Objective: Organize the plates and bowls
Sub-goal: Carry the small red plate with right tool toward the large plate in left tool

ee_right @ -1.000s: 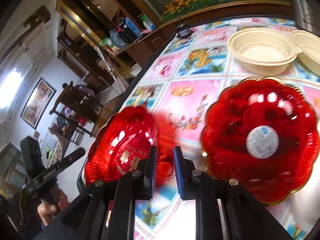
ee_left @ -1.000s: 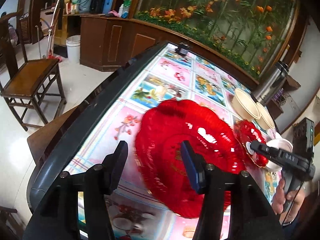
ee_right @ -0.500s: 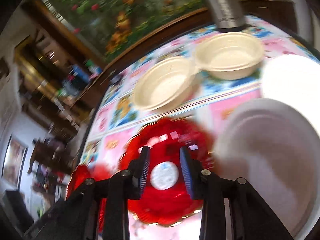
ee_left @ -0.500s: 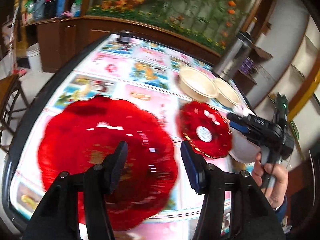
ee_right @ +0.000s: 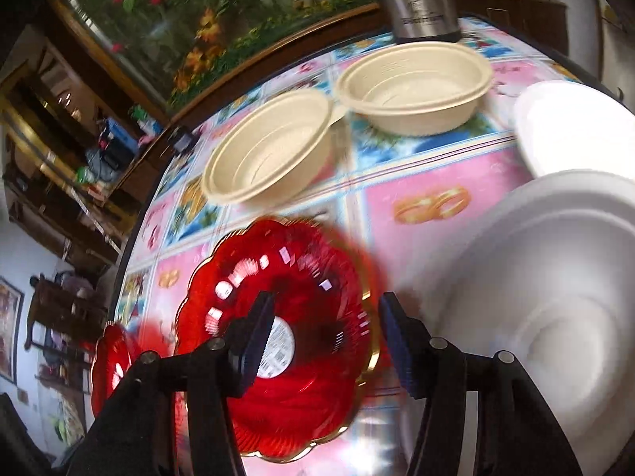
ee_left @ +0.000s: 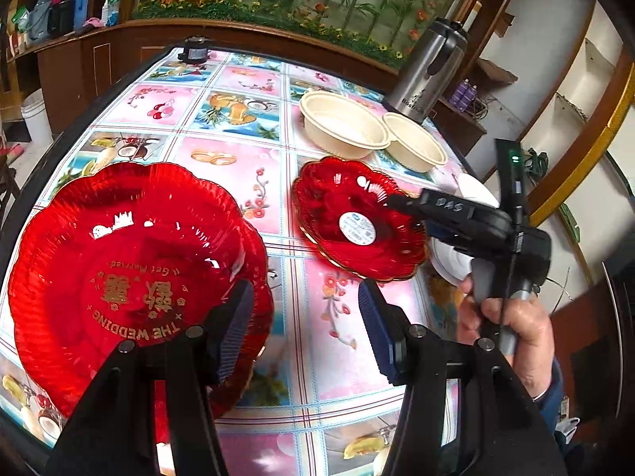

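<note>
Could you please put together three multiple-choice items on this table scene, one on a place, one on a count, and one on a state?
1. Where does the steel flask stand?
A. behind the beige bowls
B. on the large red plate
C. on the floor

2. How many beige bowls are on the table?
A. one
B. two
C. four

3. How is the right gripper over the small red plate?
A. clamped on a bowl
B. shut tight, empty
C. open, gripping nothing

Answers:
1. A, the flask rises at the far edge, just beyond the bowls.
2. B, two bowls sit side by side in both views.
3. C, its jaws have just been opening, and the plate lies below them, not pinched.
</note>
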